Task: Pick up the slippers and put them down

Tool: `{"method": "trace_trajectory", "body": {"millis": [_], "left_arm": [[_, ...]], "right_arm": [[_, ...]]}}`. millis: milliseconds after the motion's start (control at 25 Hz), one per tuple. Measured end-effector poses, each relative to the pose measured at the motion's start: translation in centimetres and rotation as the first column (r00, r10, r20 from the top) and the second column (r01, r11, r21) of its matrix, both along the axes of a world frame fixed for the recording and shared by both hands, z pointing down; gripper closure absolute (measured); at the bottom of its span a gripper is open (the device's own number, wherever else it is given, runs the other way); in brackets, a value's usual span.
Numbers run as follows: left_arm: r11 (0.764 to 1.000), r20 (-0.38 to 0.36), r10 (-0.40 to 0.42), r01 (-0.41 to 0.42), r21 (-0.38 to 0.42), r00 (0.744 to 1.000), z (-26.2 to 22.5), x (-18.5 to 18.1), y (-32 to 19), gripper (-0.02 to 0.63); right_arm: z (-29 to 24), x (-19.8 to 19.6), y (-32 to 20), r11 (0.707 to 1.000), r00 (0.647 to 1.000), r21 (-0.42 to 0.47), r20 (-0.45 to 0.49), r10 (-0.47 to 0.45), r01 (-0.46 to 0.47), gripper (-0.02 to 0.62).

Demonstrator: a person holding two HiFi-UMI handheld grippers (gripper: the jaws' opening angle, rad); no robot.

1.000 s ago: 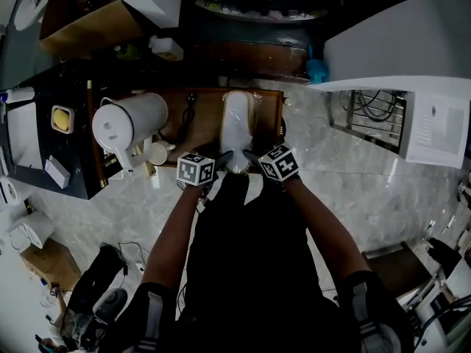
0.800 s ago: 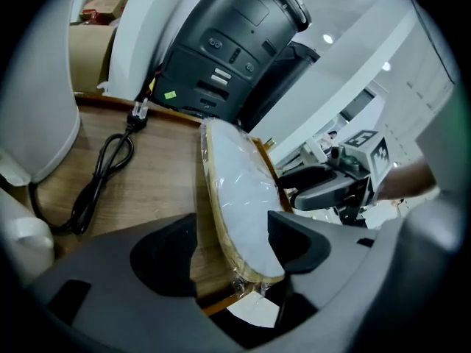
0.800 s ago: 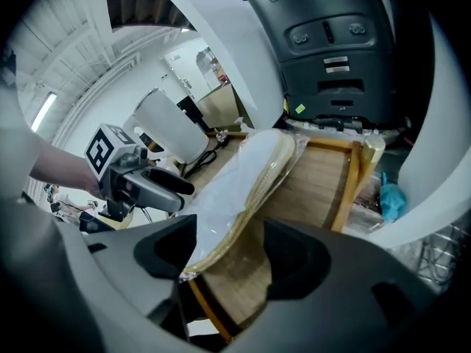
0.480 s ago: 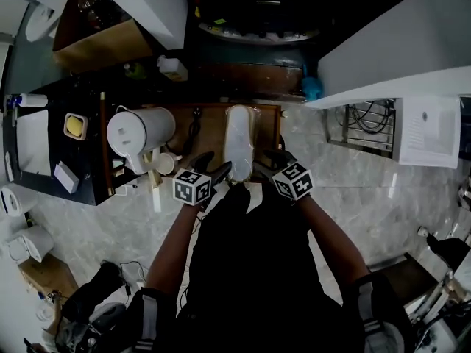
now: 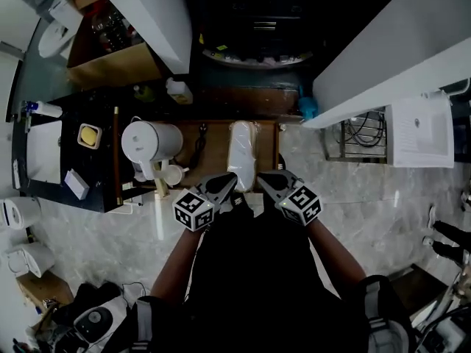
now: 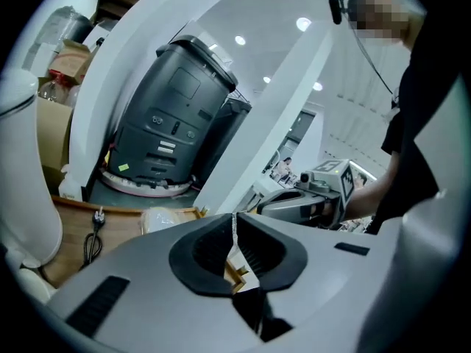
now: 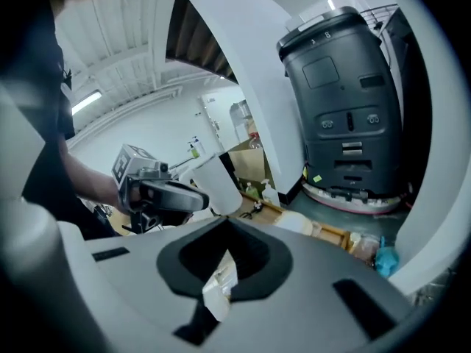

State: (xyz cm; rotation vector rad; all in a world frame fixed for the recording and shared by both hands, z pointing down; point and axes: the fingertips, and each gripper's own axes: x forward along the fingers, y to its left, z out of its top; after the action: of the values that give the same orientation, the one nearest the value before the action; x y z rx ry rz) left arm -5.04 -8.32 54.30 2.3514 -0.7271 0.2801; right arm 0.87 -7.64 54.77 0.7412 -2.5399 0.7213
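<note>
My left gripper (image 6: pixel 233 226) is closing. Its two dark pads are almost together, with only a hairline slit left. A thin pale line shows in that slit, and I can make out nothing gripped there. Lower down, the gap behind the pads shows a tan wooden corner beyond.

My right gripper (image 7: pixel 228 250) has its pads pressed together. A whitish patch shows in the narrow opening just below them, and I cannot tell whether it is something caught there or the pale ground seen through. I can make out no slipper in it.

The slippers (image 5: pixel 241 149) are a pale pack in clear wrap, lying lengthwise on the wooden tray (image 5: pixel 217 153). In the head view the pack's near end sits just ahead of both gripper tips and between them. Both gripper views show the pack beyond the jaws and clear of them, so neither gripper touches it.

On the tray to the left of the pack is a black power cord (image 5: pixel 199 142) with its plug. A white jug (image 5: pixel 151 140) stands further left at the tray's edge. The tray rests on a grey marbled floor (image 5: pixel 353 190).

Both gripper views look past the jaws to a tall dark grey machine (image 6: pixel 173 116) beyond the tray's far side. My two grippers point towards each other at an angle, and each one appears in the other's view.
</note>
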Motion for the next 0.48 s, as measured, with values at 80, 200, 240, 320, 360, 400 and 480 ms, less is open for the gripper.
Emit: {"method": "trace_trajectory", "body": {"millis": [80, 200, 240, 320, 360, 400, 480], "left_arm": [[1.000, -0.015, 0.017, -0.016, 0.026, 1.000, -1.7, 0.2, 0.5, 0.587], [0.996, -0.023, 0.033, -0.031, 0.089, 0.999, -4.5, 0.2, 0.8, 0.594], [0.993, -0.022, 0.038, -0.035, 0.114, 0.999, -5.5, 0.2, 1.0, 0.595], [0.987, -0.023, 0.046, -0.042, 0.157, 0.999, -7.3, 0.2, 1.4, 0.595], [0.984, -0.026, 0.051, -0.045, 0.175, 0.998, -8.1, 0.3, 1.5, 0.595], [0.980, -0.029, 0.055, -0.048, 0.191, 0.998, -8.8, 0.3, 1.6, 0.595], [0.974, -0.035, 0.062, -0.052, 0.220, 0.997, -10.0, 0.3, 1.8, 0.595]], "right_arm": [[-1.8, -0.6, 0.3, 0.999, 1.000, 0.033, 0.018, -0.006, 0.006, 0.588], [-4.9, -1.4, 0.3, 0.995, 0.999, 0.097, 0.044, -0.015, 0.011, 0.588], [-5.8, -1.5, 0.4, 0.993, 0.998, 0.117, 0.053, -0.015, 0.009, 0.588], [-7.6, -1.7, 0.7, 0.988, 0.997, 0.151, 0.073, -0.014, 0.003, 0.588], [-8.4, -1.7, 1.0, 0.986, 0.997, 0.168, 0.079, -0.014, 0.000, 0.588], [-9.0, -1.8, 1.2, 0.983, 0.996, 0.185, 0.083, -0.015, -0.001, 0.588], [-10.1, -2.0, 1.6, 0.977, 0.996, 0.214, 0.088, -0.017, -0.002, 0.588]]}}
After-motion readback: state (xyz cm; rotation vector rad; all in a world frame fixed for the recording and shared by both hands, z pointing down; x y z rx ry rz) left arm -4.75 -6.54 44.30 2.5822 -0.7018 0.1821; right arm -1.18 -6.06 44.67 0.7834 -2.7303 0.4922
